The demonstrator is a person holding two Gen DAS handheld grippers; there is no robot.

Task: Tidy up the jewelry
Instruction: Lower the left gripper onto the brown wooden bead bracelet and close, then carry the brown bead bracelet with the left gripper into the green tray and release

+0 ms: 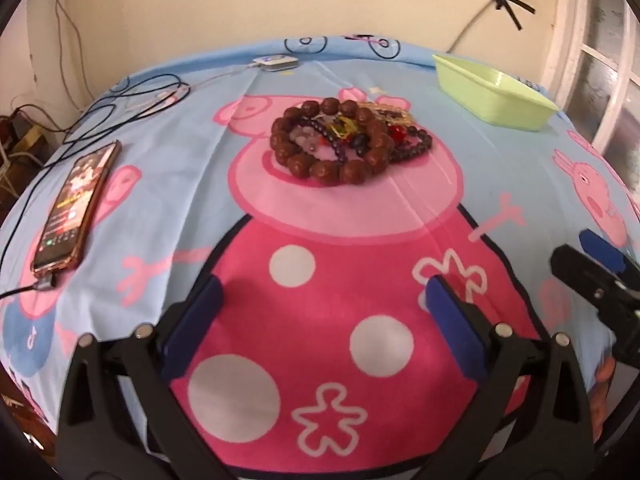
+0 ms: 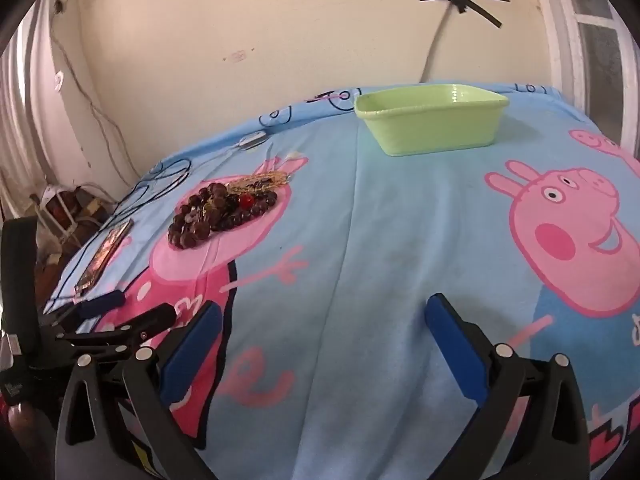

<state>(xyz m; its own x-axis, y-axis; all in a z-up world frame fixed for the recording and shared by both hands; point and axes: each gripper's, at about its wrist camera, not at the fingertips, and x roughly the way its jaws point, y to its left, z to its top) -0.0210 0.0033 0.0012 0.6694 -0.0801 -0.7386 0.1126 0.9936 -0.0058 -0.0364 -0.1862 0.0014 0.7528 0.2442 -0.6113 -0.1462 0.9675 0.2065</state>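
A heap of jewelry (image 1: pixel 348 142) lies on the cartoon-print cloth: a big brown bead bracelet, dark purple beads, a red stone and gold chain pieces. From the right wrist view the same heap (image 2: pixel 222 210) sits far left. A pale green tray (image 1: pixel 494 94) stands at the back right, seen empty in the right wrist view (image 2: pixel 432 124). My left gripper (image 1: pixel 326 298) hangs open well short of the heap, nothing between its blue pads. My right gripper (image 2: pixel 324 318) is open over bare blue cloth, short of the tray. The right gripper also shows at the left view's edge (image 1: pixel 592 268).
A phone (image 1: pixel 76 208) with a lit screen and a plugged cable lies at the left. Black and white cables (image 1: pixel 132 98) and a small white charger (image 1: pixel 276 62) lie at the back left. A wall with taped wire rises behind the table; a window frame stands right.
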